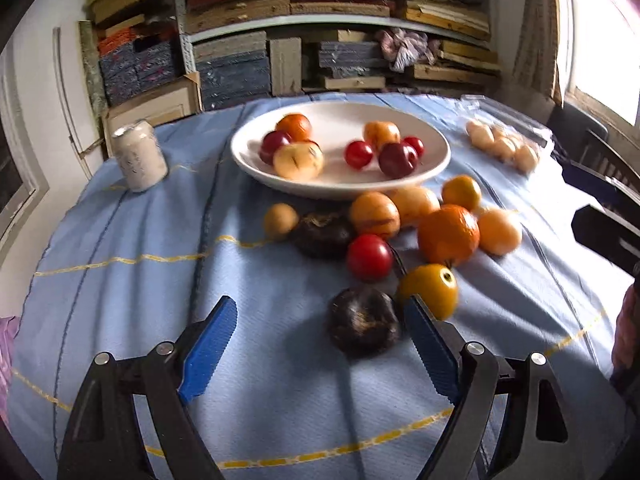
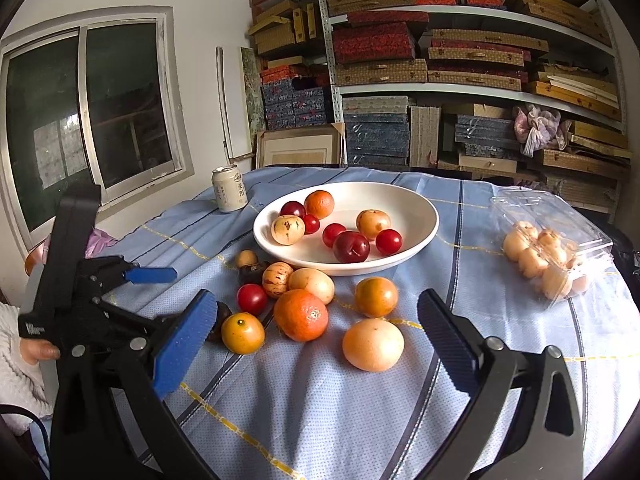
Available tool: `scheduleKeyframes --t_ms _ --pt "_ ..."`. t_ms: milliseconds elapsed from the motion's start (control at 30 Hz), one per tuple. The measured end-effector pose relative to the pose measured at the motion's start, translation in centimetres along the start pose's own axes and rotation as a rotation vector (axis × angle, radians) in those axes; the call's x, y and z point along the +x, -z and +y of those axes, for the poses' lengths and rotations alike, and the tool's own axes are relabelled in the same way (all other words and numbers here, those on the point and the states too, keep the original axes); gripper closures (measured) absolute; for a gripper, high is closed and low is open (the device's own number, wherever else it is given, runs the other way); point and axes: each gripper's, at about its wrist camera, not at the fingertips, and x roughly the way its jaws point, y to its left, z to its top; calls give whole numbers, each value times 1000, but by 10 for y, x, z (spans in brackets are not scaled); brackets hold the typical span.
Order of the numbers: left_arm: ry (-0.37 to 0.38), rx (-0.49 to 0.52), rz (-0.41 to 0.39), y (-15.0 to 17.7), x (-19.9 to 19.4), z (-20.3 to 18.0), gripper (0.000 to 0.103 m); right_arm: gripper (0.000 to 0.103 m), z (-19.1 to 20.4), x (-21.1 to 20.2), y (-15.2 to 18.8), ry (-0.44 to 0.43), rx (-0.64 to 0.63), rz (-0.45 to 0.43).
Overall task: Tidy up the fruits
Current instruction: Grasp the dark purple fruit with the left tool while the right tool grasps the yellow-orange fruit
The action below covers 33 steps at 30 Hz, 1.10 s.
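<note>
Left gripper [image 1: 320,320], jaws spread, empty, hovers near a dark wrinkled fruit [image 1: 363,322], possibly mangosteen, on the blue tablecloth [image 1: 120,300]. Probably firm-shelled and light: grasp across its widest girth. Right gripper [image 2: 316,316] likewise agape, empty.

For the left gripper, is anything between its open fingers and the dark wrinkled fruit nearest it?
Nothing visible. The left gripper is open, and the dark wrinkled fruit sits just ahead on bare blue cloth, close to the right-hand finger. A yellow-orange round fruit crowds it from behind that finger.
</note>
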Motion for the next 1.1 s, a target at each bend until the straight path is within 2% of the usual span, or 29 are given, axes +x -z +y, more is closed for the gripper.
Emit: scheduleKeyframes --t_ms 133,333,433,533,567,700,767,933,1100 --pt "-10 10 31 1 9 -4 17 5 2 3 3 -8 -10 16" --pt "-23 -66 106 1 24 12 15 5 13 15 9 0 -47 84" --pt "-41 -80 108 2 24 17 16 5 14 20 10 20 -52 119" --pt "-77 -49 86 2 19 15 23 4 14 23 12 32 -52 137" --pt "-81 -41 85 2 18 15 29 4 15 24 12 37 -55 142" --pt "-60 -34 91 3 18 14 46 4 17 25 14 47 -67 152" --pt "-53 -26 89 3 17 12 51 4 18 25 13 50 -72 153" --pt "-31 -19 87 2 18 9 59 4 19 26 14 54 -72 158" --pt "-26 -22 87 2 18 8 60 4 19 26 14 53 -74 159"
